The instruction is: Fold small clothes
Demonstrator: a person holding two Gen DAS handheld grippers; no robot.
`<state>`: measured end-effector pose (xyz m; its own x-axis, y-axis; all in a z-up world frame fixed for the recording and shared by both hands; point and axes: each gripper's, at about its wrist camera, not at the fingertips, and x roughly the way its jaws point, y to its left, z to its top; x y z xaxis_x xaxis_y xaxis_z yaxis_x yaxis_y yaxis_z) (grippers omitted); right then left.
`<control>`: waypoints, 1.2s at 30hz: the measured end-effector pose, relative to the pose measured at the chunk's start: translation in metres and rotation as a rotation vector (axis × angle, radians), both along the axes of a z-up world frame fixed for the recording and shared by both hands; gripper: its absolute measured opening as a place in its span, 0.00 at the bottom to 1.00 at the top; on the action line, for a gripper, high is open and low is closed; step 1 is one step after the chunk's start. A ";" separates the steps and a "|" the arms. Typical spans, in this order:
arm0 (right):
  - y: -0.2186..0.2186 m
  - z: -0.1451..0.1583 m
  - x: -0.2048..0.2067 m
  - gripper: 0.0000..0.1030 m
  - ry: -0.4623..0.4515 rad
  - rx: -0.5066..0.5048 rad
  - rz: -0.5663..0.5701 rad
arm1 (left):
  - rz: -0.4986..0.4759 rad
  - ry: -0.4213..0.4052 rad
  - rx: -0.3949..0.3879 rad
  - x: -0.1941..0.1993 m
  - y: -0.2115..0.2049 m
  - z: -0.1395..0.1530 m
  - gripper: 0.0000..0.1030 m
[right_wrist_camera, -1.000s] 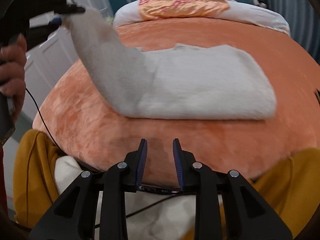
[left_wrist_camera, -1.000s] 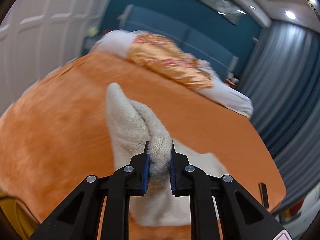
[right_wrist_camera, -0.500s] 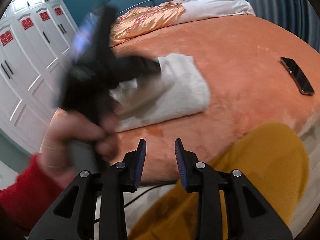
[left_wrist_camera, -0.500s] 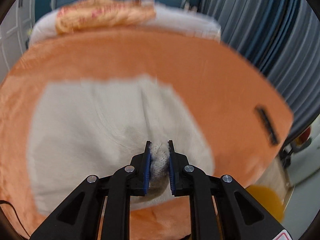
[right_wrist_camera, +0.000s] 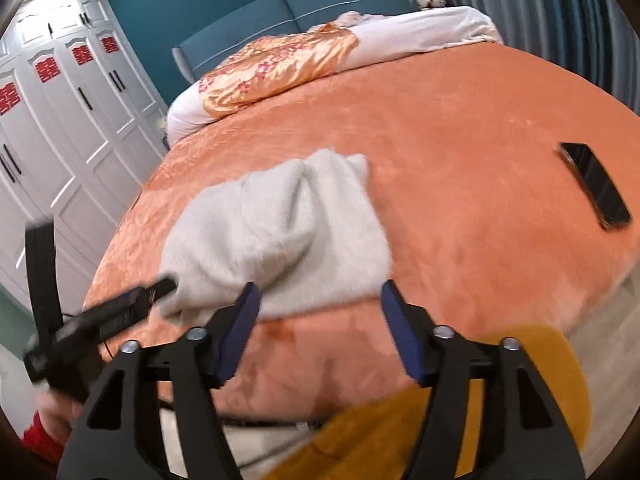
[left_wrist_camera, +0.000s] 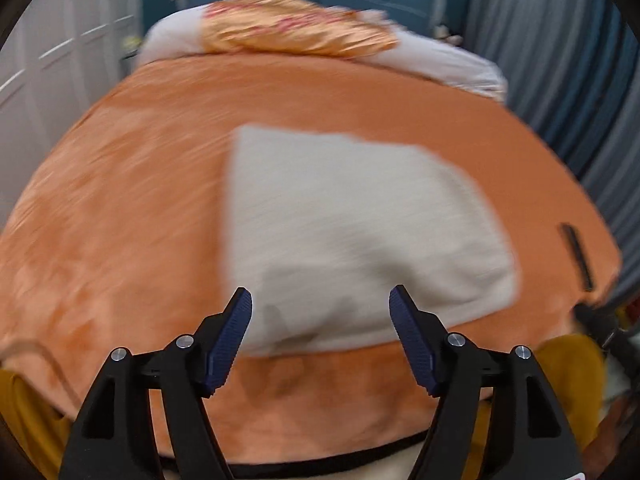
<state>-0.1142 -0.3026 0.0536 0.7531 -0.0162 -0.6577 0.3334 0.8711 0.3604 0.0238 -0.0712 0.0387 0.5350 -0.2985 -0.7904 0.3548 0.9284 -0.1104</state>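
Hovering low in frame, the left claw (left_wrist_camera: 320, 312) and right claw (right_wrist_camera: 318, 304) are both gaping apart, empty. Grabbing carelessly is risking undoing the folded sweater (right_wrist_camera: 276, 236) on the bed (right_wrist_camera: 460, 184).

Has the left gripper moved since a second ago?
Yes. The left gripper let go of the white garment and pulled back toward the near edge of the orange bedspread, fingers now open.
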 end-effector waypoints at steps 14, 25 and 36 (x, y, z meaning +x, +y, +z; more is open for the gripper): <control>0.006 -0.045 0.100 0.66 0.085 0.172 0.088 | 0.011 0.062 0.049 0.002 0.023 -0.037 0.70; 0.000 0.021 0.067 0.16 -0.157 -0.030 0.049 | -0.023 0.044 0.033 0.013 0.009 -0.021 0.36; -0.034 -0.018 0.049 0.31 0.047 0.002 -0.077 | -0.009 0.100 -0.113 -0.002 0.027 0.013 0.36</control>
